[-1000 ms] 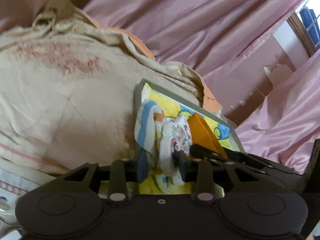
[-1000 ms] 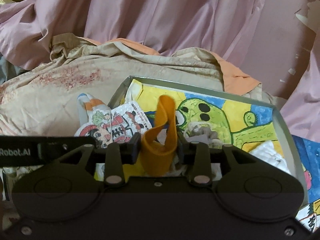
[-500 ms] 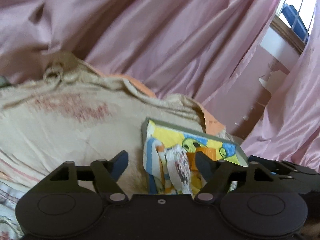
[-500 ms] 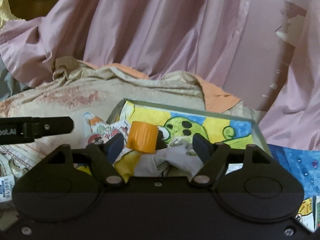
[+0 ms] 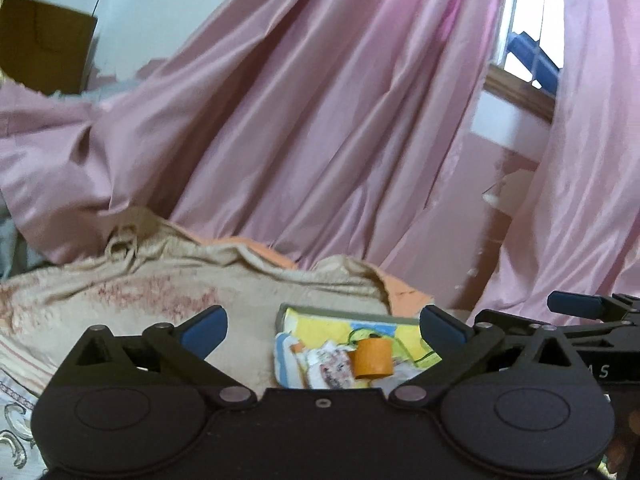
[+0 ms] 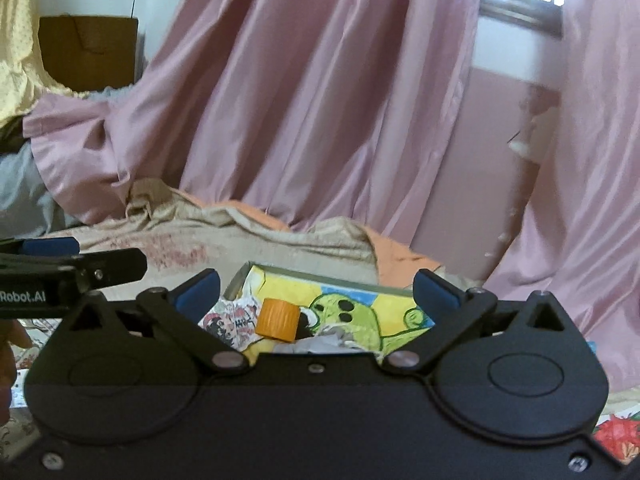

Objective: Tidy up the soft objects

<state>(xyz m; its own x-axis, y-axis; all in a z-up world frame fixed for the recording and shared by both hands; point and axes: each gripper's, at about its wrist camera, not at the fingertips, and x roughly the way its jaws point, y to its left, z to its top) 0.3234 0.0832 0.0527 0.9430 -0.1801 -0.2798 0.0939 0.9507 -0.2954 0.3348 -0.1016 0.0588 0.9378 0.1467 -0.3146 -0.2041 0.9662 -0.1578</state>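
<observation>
A grey tray (image 5: 344, 312) with a yellow cartoon lining lies on the bed; it also shows in the right wrist view (image 6: 320, 280). Inside it lie a cartoon-print cloth (image 5: 332, 366) (image 6: 232, 320), a blue-striped cloth (image 5: 286, 360), an orange fabric loop (image 5: 374, 358) (image 6: 278, 319) and a grey cloth (image 6: 320, 342). My left gripper (image 5: 323, 326) is open and empty, raised above and behind the tray. My right gripper (image 6: 316, 290) is open and empty, also pulled back from the tray. The right gripper shows at the right of the left view (image 5: 580, 312).
A beige blanket (image 5: 120, 292) over an orange sheet (image 6: 396, 260) covers the bed behind the tray. Pink curtains (image 5: 320, 120) hang behind, with a window (image 5: 528, 52) at upper right. A cardboard box (image 6: 88, 52) stands at upper left. Patterned bedding (image 6: 616, 440) lies at right.
Both grippers opened, letting go of the cartoon-print cloth and the orange loop in the tray. Both then rose and drew back, jaws opening wider.
</observation>
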